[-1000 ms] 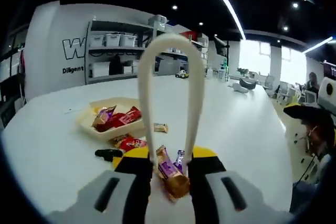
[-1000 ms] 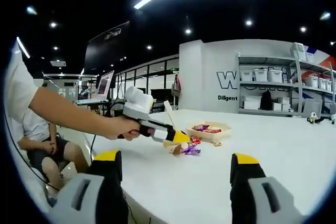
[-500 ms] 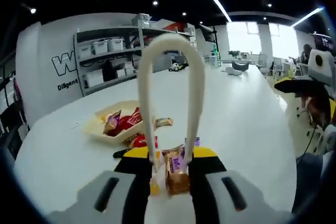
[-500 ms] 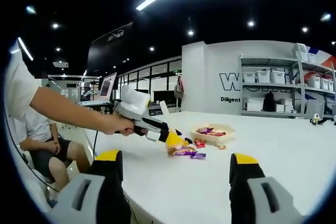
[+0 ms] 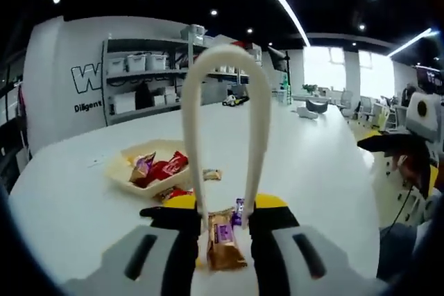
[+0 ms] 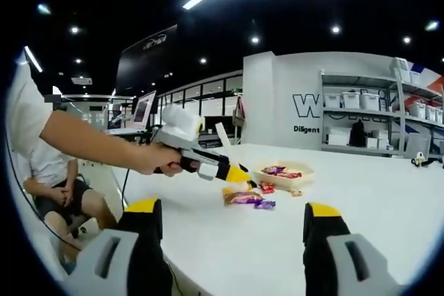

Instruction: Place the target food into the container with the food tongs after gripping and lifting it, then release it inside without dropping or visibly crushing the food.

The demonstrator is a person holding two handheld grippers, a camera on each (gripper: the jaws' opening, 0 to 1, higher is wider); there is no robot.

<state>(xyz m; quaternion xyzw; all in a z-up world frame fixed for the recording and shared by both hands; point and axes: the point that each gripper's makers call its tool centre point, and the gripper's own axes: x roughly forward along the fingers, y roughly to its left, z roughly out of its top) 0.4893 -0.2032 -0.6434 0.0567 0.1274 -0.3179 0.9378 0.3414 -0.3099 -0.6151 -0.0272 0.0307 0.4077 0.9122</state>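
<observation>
My left gripper (image 5: 222,223) is shut on cream food tongs (image 5: 223,67), whose loop arches up in front of the left gripper view. A brown and purple wrapped candy (image 5: 222,246) shows between the tong arms at the yellow jaw tips; whether it is pinched I cannot tell. The beige tray (image 5: 119,164) with red and purple wrapped candies sits further back on the left. In the right gripper view a hand holds the left gripper (image 6: 232,171) just above loose candies (image 6: 244,198), with the tray (image 6: 280,184) behind. My right gripper (image 6: 232,216) is open, holding nothing.
Loose candies lie beside the tray: a red one (image 5: 173,192) and a small brown one (image 5: 211,174). The white table (image 5: 312,164) stretches far to the right. A seated person (image 6: 59,192) is at the left edge, shelving (image 5: 146,74) behind.
The left gripper has lifted a little and shifted right over the loose candies. The brown and purple candy now lies straight between the tong arms. My right gripper has stayed open.
</observation>
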